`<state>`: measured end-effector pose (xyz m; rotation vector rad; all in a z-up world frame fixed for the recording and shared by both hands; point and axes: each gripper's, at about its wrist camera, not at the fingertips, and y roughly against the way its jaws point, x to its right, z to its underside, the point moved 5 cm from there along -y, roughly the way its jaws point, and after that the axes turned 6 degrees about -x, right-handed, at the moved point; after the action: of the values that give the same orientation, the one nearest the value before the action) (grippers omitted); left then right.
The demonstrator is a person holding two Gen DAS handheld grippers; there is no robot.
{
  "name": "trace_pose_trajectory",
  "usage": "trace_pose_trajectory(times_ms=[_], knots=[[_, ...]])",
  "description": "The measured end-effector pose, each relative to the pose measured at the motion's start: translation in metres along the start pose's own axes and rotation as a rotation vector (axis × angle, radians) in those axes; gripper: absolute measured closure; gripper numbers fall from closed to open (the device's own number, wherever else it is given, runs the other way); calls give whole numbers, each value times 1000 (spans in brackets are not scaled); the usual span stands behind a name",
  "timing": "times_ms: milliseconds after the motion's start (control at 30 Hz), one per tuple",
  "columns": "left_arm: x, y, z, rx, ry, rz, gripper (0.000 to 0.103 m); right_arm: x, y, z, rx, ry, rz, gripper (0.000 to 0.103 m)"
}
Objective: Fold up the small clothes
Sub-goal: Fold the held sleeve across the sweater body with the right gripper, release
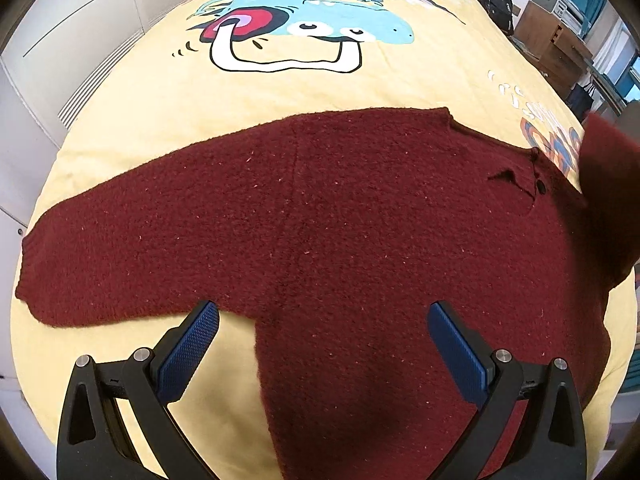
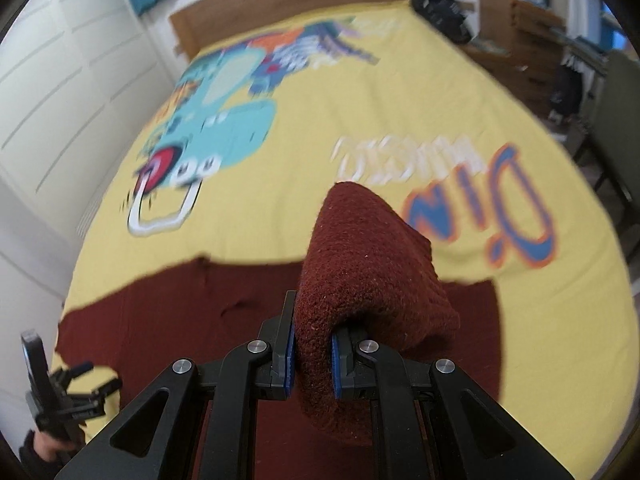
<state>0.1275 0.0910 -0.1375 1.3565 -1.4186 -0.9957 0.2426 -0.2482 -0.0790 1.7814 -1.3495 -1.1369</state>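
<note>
A dark red knit sweater (image 1: 320,208) lies flat on the yellow bedspread (image 1: 280,88), one sleeve (image 1: 100,248) stretched out to the left. My left gripper (image 1: 324,344) is open and empty, hovering just above the sweater's body near the underarm. My right gripper (image 2: 313,354) is shut on the sweater's other sleeve (image 2: 360,264) and holds it lifted above the body (image 2: 180,312). The raised sleeve also shows at the right edge of the left wrist view (image 1: 608,200). The left gripper shows at the lower left of the right wrist view (image 2: 86,380).
The bedspread has a cartoon print (image 1: 312,20) and lettering (image 2: 500,208). A white wardrobe (image 1: 60,40) runs along the left. A wooden headboard (image 2: 280,4), a black bag (image 1: 496,0) and wooden furniture (image 1: 552,40) stand at the far right.
</note>
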Motion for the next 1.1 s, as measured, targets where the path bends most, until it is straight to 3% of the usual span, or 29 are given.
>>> trace_pose_trajectory(times_ms=[367, 733, 767, 800, 867, 1100], knots=[[-8, -13, 10, -29, -3, 10, 1, -18, -100, 86, -222, -4, 2, 89], [-12, -15, 16, -39, 1, 4, 1, -22, -119, 104, -262, 26, 40, 83], [-13, -14, 16, -39, -1, 2, 1, -22, -114, 103, -258, 29, 44, 77], [-13, -13, 16, -38, -3, -2, 1, -21, -109, 102, -254, 32, 51, 56], [-12, -13, 15, -34, -4, -7, 1, -15, -97, 100, -243, 42, 88, 25], [-1, -7, 15, -27, -30, -13, 1, 26, -53, 116, -246, 59, 139, 24]])
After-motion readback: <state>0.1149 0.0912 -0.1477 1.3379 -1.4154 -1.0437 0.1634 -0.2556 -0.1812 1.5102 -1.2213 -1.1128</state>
